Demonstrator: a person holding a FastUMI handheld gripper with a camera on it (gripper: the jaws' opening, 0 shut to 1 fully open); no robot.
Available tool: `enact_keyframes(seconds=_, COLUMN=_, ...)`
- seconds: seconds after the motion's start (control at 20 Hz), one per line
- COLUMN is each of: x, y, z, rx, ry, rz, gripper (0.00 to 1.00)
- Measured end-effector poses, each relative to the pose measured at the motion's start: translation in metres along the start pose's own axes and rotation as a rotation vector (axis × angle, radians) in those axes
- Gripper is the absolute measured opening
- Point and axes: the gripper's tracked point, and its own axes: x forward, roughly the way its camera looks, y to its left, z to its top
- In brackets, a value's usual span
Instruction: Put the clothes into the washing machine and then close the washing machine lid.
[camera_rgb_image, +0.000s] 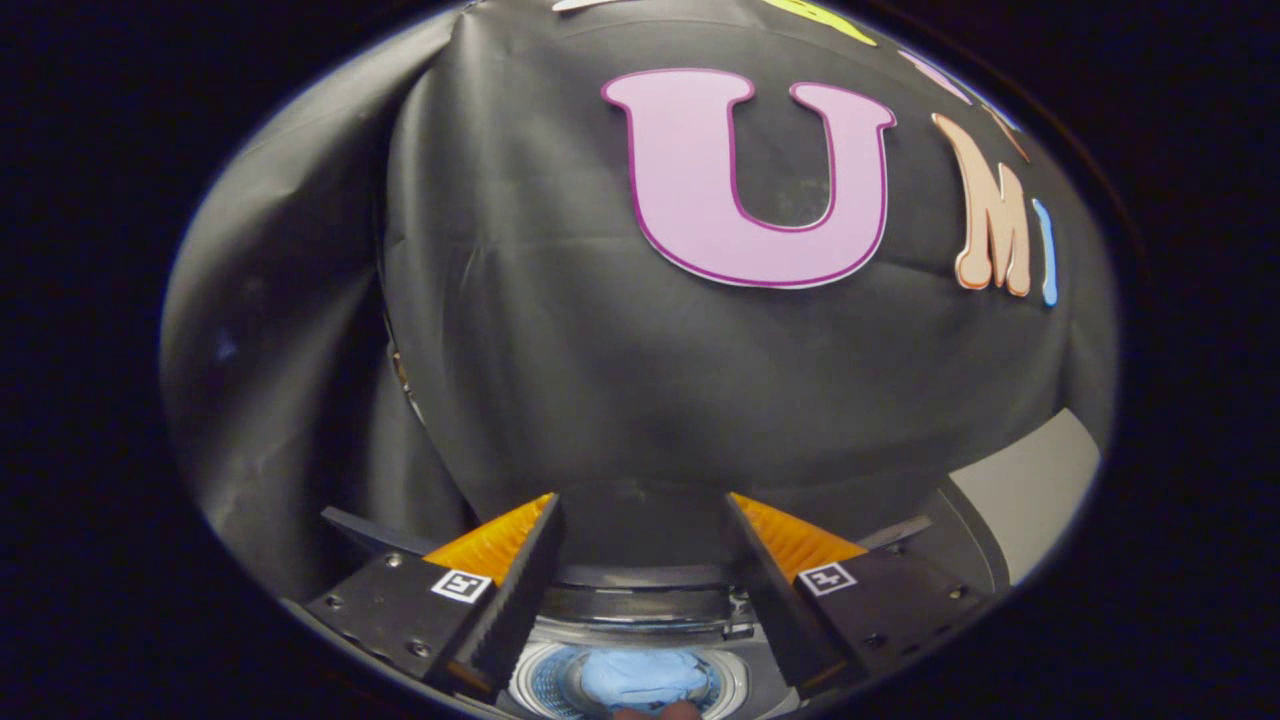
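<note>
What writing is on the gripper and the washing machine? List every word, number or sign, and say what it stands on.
Gripper, fingers open above the washing machine: no words. A square marker sits on each finger mount, a black-and-white pattern, not text.
Washing machine: no label or number can be read on the part in view.
Blue clothes in the drum: no print to be seen.

- The tool (640, 520) is seen as two wedge-shaped fingers (520, 590) that taper toward their tips.
- A ridged, ribbed texture is carried on the fingers' faces, and a toothed edge runs along the inner side.
- Each finger is mounted on a flat plate (390, 610) fastened with small round screws.
- A small square black-and-white marker (461, 585) is fixed on each plate, near the finger base.
</note>
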Motion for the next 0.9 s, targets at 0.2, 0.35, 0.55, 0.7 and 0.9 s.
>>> enact_keyframes(seconds=0.2, x=-0.031, y=0.003, z=-0.018, rx=0.000, ry=-0.003, rz=0.049, gripper=0.96)
enact_keyframes(seconds=0.35, x=-0.047, y=0.003, z=-0.036, rx=-0.001, ry=0.011, rz=0.079, gripper=0.96)
enact_keyframes(seconds=0.55, x=-0.083, y=0.001, z=-0.080, rx=0.001, ry=0.061, rz=0.113, gripper=0.98)
enact_keyframes(seconds=0.7, x=-0.121, y=-0.013, z=-0.096, rx=0.026, ry=-0.034, rz=0.130, gripper=1.00)
enact_keyframes(seconds=0.9, x=-0.192, y=-0.032, z=-0.119, rx=0.095, ry=-0.141, rz=0.183, gripper=0.98)
